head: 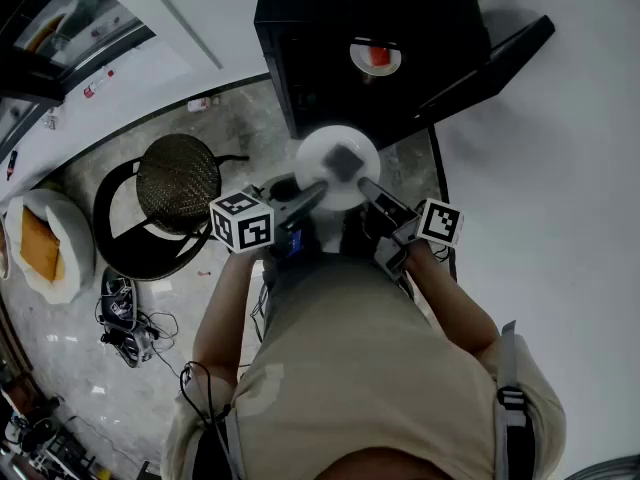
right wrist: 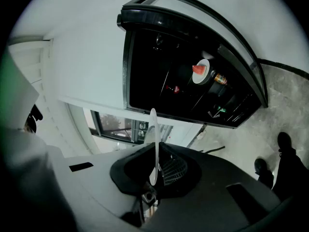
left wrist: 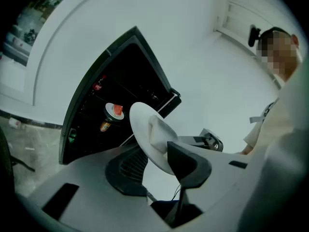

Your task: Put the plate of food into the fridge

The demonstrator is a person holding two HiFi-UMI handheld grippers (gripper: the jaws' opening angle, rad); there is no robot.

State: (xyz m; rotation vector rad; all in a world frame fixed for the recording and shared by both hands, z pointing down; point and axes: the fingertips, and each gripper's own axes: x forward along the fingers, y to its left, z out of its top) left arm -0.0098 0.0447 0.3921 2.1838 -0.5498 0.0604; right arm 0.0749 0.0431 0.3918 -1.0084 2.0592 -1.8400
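While the plate [head: 318, 152] with its pale food [head: 346, 160] hangs between both tongs, it is still outside the fridge [head: 330, 28].
The right tongs [right wrist: 154, 170] are pinched narrow on the plate's rim and carry the load. The left tongs [left wrist: 157, 161] stand half-wide round the opposite rim, pads apparently not pressing; this is judged a steadying hold to keep the food level. Beyond the tips the fridge stands open, with a red-topped dish [head: 376, 58] already shelved inside.
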